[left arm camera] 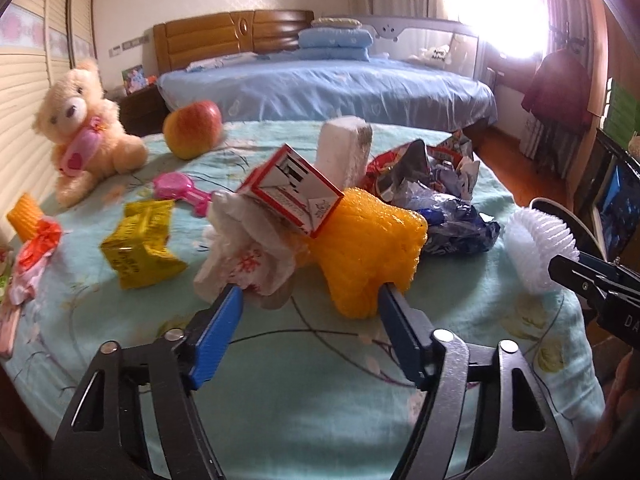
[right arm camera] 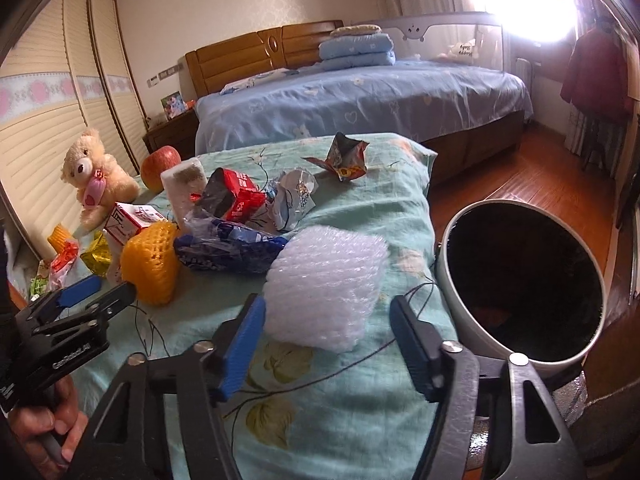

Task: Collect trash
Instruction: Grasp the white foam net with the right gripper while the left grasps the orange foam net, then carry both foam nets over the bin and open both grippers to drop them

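A heap of trash lies on the teal floral cloth (left arm camera: 304, 392). My left gripper (left arm camera: 310, 294) is open. Its left fingertip is at a crumpled white bag (left arm camera: 248, 256) and its right fingertip at an orange foam net (left arm camera: 372, 248). A red-and-white carton (left arm camera: 296, 192) rests on both, with a white foam block (left arm camera: 344, 148) behind. My right gripper (right arm camera: 326, 306) is open around a white foam net (right arm camera: 324, 280). The left pad touches it; the right pad stands apart. A white bin (right arm camera: 456, 304) with a dark inside stands beside the table's right edge.
Crumpled wrappers (right arm camera: 240, 240) and a torn packet (right arm camera: 344, 156) lie farther back. A yellow foil pack (left arm camera: 140, 240), a pink comb (left arm camera: 180, 188), an apple (left arm camera: 192, 128) and a teddy bear (left arm camera: 84, 120) lie to the left. A blue bed (right arm camera: 360, 100) stands behind, sliding wardrobe doors on the left.
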